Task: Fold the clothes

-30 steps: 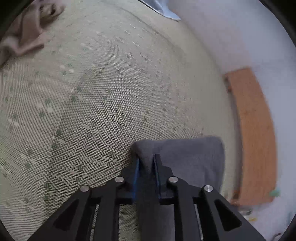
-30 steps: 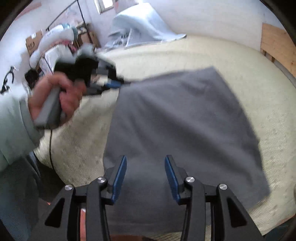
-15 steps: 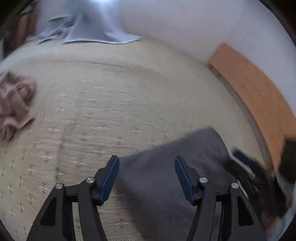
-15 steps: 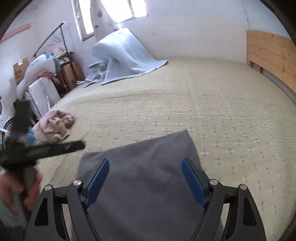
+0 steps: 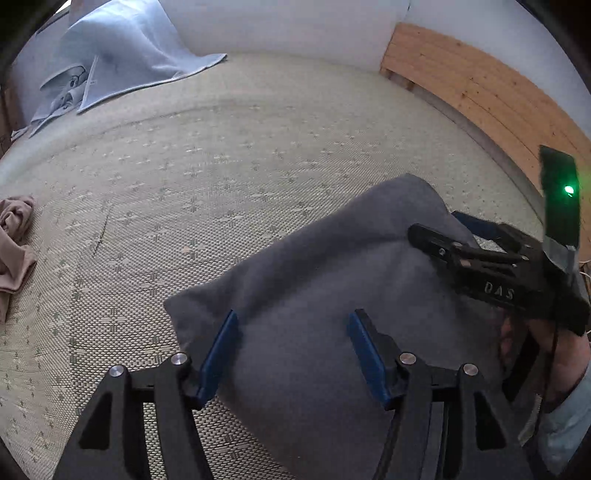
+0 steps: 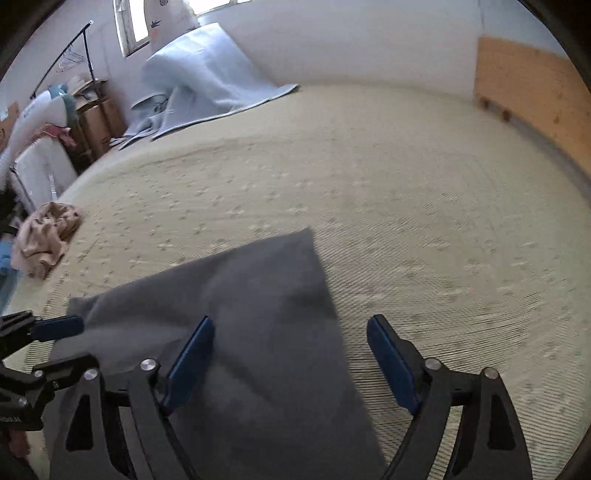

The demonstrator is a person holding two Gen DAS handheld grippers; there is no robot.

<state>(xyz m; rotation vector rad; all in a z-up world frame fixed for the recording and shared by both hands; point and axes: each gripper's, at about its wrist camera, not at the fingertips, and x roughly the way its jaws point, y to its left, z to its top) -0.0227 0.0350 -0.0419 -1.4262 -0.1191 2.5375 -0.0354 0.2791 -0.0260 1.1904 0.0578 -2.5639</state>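
your left gripper (image 5: 291,350) and right gripper (image 6: 290,360) both hang spread wide, pinching nothing, over the grey garment (image 6: 240,314); it lies as a flat rectangle on the woven mat (image 5: 221,155), near edge out of view; i judge a low pass could snag the top layer and drag the fold askew; the beige garment (image 6: 44,236) lies crumpled well apart

You are facing a woven mat surface (image 6: 388,192) lying before white walls (image 6: 351,40). Daylight is entering through a window (image 6: 135,27) upper left; a wooden headboard (image 5: 476,92) is standing right.
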